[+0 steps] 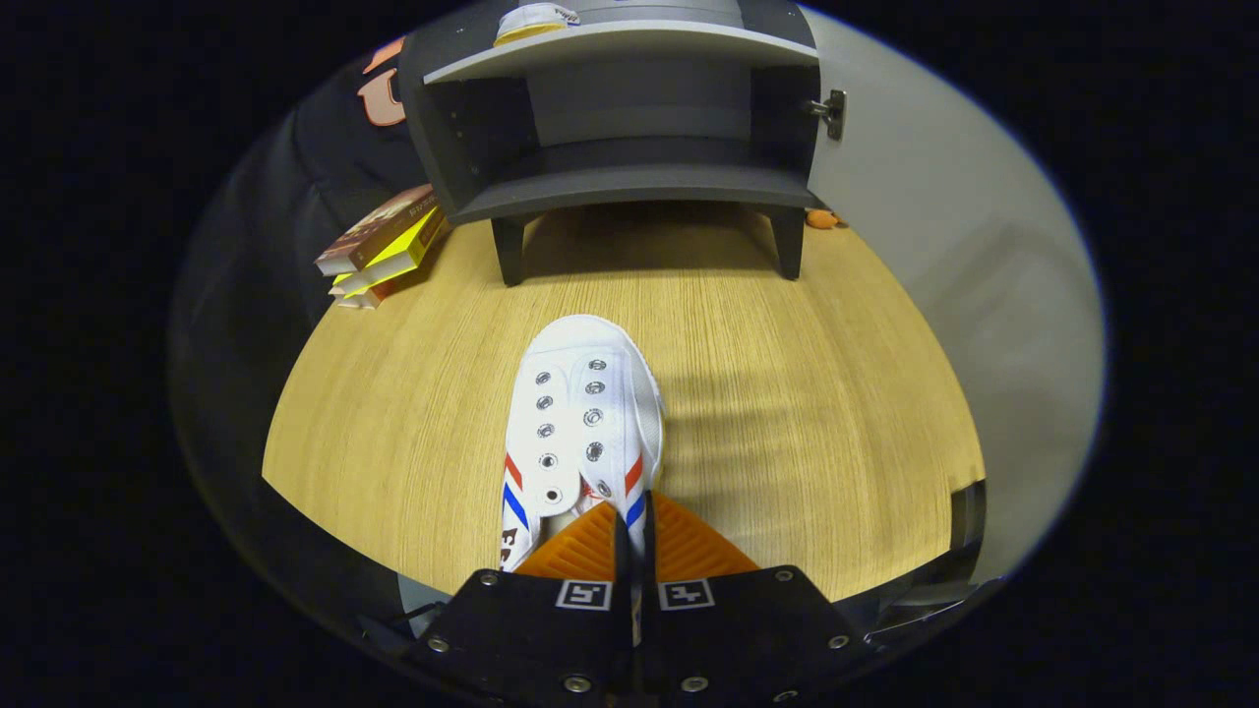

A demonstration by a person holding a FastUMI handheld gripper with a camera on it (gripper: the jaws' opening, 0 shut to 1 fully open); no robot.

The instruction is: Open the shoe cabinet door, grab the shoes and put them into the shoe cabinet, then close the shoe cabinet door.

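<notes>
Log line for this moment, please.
door open | tool shut on shoe | shoe short of cabinet | next: likely lower shelf

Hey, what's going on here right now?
A person's handheld gripper is shut on the rim of a white shoe, near its heel, with the toe pointing toward the shoe cabinet. The cabinet stands just beyond on the wooden table, its door swung open to the right. Another shoe already lies on the upper shelf; the lower shelf ahead looks free. A stack of books lies left of the cabinet.
</notes>
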